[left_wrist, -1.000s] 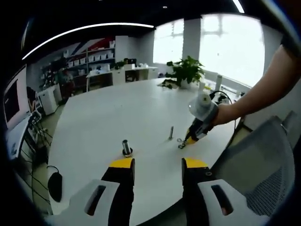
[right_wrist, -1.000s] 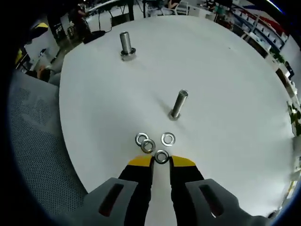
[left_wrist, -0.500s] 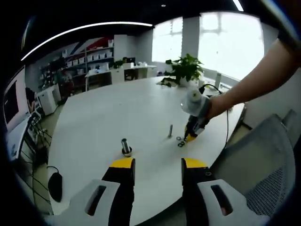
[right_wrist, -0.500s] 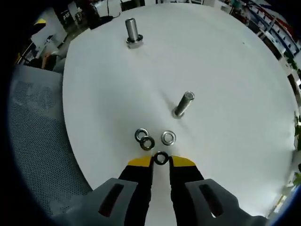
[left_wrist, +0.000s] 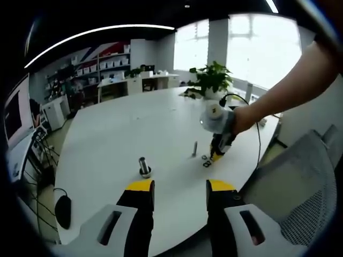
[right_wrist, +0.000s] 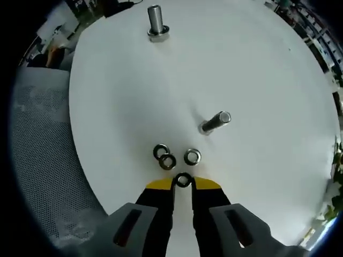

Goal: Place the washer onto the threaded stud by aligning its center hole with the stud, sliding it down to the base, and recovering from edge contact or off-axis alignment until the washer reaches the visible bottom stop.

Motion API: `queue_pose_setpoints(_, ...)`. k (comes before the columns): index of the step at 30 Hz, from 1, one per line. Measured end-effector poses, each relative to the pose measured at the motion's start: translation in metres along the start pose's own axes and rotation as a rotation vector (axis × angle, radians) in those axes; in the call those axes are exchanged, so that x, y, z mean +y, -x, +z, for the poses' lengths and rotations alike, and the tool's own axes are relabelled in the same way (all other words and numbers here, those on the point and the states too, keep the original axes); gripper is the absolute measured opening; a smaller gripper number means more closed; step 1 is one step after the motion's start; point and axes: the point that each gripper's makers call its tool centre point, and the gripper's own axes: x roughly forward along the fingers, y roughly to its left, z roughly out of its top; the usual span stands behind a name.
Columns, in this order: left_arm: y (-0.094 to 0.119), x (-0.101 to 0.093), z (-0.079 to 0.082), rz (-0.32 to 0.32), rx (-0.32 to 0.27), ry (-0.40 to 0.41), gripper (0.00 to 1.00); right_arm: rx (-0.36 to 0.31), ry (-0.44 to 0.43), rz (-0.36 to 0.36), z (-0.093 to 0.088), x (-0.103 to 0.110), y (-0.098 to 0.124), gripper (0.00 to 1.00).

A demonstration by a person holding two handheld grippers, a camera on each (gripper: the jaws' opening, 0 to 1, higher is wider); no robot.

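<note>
1 washer (right_wrist: 184, 180) between right tool (right_wrist: 183, 185) tips

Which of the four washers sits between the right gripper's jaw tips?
The washer nearest the camera, alone at the right gripper tips; the other three washers lie farther out, toward the thin stud.

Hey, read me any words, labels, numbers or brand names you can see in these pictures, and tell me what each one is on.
No text can be read.
Shelves at the far wall: boxes with possible labels, too small and blurred to read.
Screen at the left edge: too blurred to read.
Washers, studs, table and both grippers: no markings visible.
</note>
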Motion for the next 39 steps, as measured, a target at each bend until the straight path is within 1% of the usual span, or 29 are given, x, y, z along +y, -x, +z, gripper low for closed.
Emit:
queue_pose_setpoints(2, 0.0, 0.0, 0.001, -0.001, -0.003, 0.002, 0.37, -0.013, -0.024, 0.0, 0.0, 0.0, 0.001, 0.13)
queue_pose_setpoints(3, 0.0, 0.0, 0.001, -0.001, -0.004, 0.004, 0.37, -0.028, -0.047, 0.002, 0.0, -0.001, 0.0, 0.13)
queue_pose_setpoints(4, 0.0, 0.0, 0.001, -0.001, -0.004, 0.006, 0.37, -0.044, -0.088, 0.003, 0.001, -0.002, -0.001, 0.13)
queue_pose_setpoints(7, 0.0, 0.0, 0.002, -0.004, -0.009, 0.008, 0.37, -0.062, -0.116, 0.01, 0.0, -0.001, 0.001, 0.13)
queue_pose_setpoints(9, 0.0, 0.0, 0.001, -0.005, -0.008, 0.008, 0.37, -0.06, -0.161, 0.02, -0.002, 0.002, 0.002, 0.13)
queue_pose_setpoints(12, 0.0, -0.001, 0.002, -0.005, -0.009, 0.008, 0.37, -0.08, -0.162, -0.003, 0.0, -0.002, 0.008, 0.13)
queue_pose_setpoints(14, 0.0, -0.001, 0.002, -0.005, -0.01, 0.009, 0.37, -0.128, -0.175, -0.005, 0.01, -0.002, 0.017, 0.13)
queue_pose_setpoints(17, 0.0, -0.001, 0.001, -0.007, -0.007, 0.006, 0.37, -0.154, -0.16, -0.02, 0.018, -0.006, 0.026, 0.13)
queue_pose_setpoints(20, 0.0, -0.002, 0.001, -0.012, -0.007, 0.004, 0.37, -0.157, -0.147, -0.018, 0.024, -0.008, 0.031, 0.13)
queue_pose_setpoints(25, -0.001, -0.002, 0.001, -0.015, -0.005, 0.004, 0.37, -0.197, -0.14, -0.03, 0.04, -0.014, 0.045, 0.13)
queue_pose_setpoints(27, -0.001, -0.003, 0.001, -0.016, -0.005, 0.004, 0.37, -0.211, -0.12, -0.035, 0.049, -0.013, 0.051, 0.13)
queue_pose_setpoints(30, 0.0, -0.003, 0.001, -0.015, -0.005, 0.003, 0.37, -0.203, -0.089, -0.054, 0.054, -0.015, 0.056, 0.13)
queue_pose_setpoints(32, 0.0, -0.002, 0.001, -0.014, -0.006, 0.003, 0.37, -0.195, -0.088, -0.062, 0.055, -0.018, 0.058, 0.13)
queue_pose_setpoints(35, 0.0, -0.002, 0.0, -0.015, -0.005, 0.004, 0.37, -0.202, -0.096, -0.065, 0.057, -0.019, 0.059, 0.13)
queue_pose_setpoints(39, 0.0, -0.002, 0.0, -0.014, -0.005, 0.003, 0.37, -0.2, -0.065, -0.078, 0.064, -0.019, 0.062, 0.13)
